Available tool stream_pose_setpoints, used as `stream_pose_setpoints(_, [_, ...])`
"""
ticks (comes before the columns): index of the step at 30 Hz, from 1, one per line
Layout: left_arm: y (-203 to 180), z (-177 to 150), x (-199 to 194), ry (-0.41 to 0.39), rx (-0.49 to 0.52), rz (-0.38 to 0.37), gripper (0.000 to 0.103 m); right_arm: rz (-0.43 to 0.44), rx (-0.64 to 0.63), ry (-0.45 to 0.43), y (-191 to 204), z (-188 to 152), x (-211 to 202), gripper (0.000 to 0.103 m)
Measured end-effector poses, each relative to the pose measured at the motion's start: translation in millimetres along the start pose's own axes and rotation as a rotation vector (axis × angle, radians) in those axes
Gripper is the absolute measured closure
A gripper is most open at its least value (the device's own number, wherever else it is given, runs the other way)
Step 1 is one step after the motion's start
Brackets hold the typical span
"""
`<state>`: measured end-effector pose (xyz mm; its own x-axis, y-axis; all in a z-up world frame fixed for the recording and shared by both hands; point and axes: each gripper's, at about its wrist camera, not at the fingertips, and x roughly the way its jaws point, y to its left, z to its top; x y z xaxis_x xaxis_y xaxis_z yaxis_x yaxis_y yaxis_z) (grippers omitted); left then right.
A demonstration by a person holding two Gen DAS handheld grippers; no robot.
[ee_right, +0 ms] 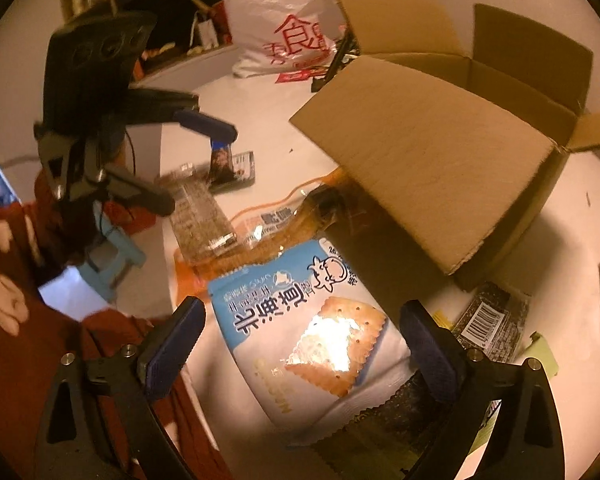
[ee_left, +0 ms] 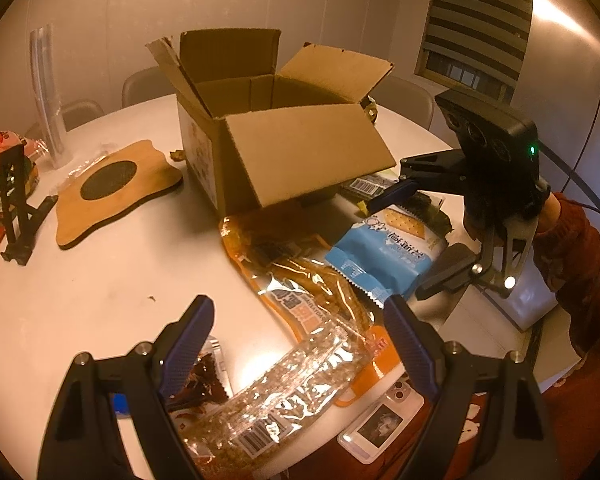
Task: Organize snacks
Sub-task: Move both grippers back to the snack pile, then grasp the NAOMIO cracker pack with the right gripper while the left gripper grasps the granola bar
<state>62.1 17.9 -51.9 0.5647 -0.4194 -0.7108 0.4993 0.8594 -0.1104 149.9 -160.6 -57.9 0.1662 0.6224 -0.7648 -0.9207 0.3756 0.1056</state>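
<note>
1. A round white tabotop would be the wrong word for a bare surface: this white tabletop (ee_left: 100, 280) is crowded, with an open brown cardboard box (ee_left: 276, 136) standing at its middle and a wooden coaster board with a dark round inset (ee_left: 116, 188) beside it.
2. The snacks lie in an overlapping heap in front of the box: a blue-and-white cracker bag (ee_right: 312, 320) rests on an orange-trimmed clear packet (ee_left: 300, 280), with a clear wrapped seed bar (ee_left: 284, 392) nearest the person.
3. The left hand-held gripper (ee_left: 300, 344) hangs released over the seed bar, holding nothing.
4. The right hand-held gripper (ee_right: 304, 344) is also spread wide, straddling the cracker bag without pinching it.
5. Risks, as I judge them: closing on the slick, puffy bag may let it slip or drag the packet beneath; the box's lowered front flap (ee_right: 420, 152) overhangs the heap and could snag a lifted bag; the white phone (ee_left: 380, 420) at the tabletop's edge could be knocked off.
</note>
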Motion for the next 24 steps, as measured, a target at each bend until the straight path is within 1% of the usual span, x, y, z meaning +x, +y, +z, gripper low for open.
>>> stream_pose_setpoints(2, [-0.5, 0.0, 0.2, 0.003, 0.001, 0.003, 0.019, -0.038, -0.017, 0.012, 2.9, -1.7, 3.2, 0.008])
stream_pose_setpoints(4, [-0.7, 0.6, -0.3, 0.003, 0.002, 0.002, 0.019, -0.059, 0.002, 0.004, 2.1, -3.4, 2.9, 0.011])
stream_pose_setpoints(6, [-0.8, 1.4, -0.7, 0.002, 0.000, 0.002, 0.019, -0.072, 0.029, -0.022, 2.8, -3.8, -1.9, 0.023])
stream_pose_setpoints(7, [-0.9, 1.7, -0.8, 0.003, 0.001, 0.005, 0.019, -0.089, 0.044, -0.038, 4.0, -3.9, -5.8, 0.023])
stream_pose_setpoints(11, [-0.7, 1.7, 1.4, 0.010, 0.000, 0.014, 0.019, -0.180, 0.082, -0.031, 9.9, -2.2, -8.8, 0.024])
stream_pose_setpoints(13, [1.2, 0.8, 2.2, 0.015, 0.000, 0.014, 0.019, -0.224, 0.136, -0.020, 12.4, 0.1, -8.5, 0.024])
stream_pose_setpoints(14, [2.1, 0.5, 2.5, 0.017, 0.001, 0.013, 0.019, -0.259, 0.184, -0.011, 12.7, 1.2, -8.0, 0.024])
stream_pose_setpoints(16, [5.3, -1.0, 2.4, 0.020, 0.001, 0.013, 0.019, -0.295, 0.241, -0.020, 12.3, 2.9, -7.2, 0.024])
stream_pose_setpoints(18, [9.7, -3.1, 2.5, 0.028, -0.007, 0.014, 0.019, -0.301, 0.297, -0.036, 10.5, 3.1, -7.2, 0.023])
stream_pose_setpoints(20, [13.0, -5.5, 2.3, 0.034, -0.011, 0.009, 0.019, -0.309, 0.319, -0.043, 10.4, 2.6, -5.7, 0.022])
stream_pose_setpoints(24, [15.8, -11.9, -1.2, 0.030, -0.014, -0.004, 0.019, -0.283, 0.358, -0.052, 9.1, 0.8, -8.2, 0.022])
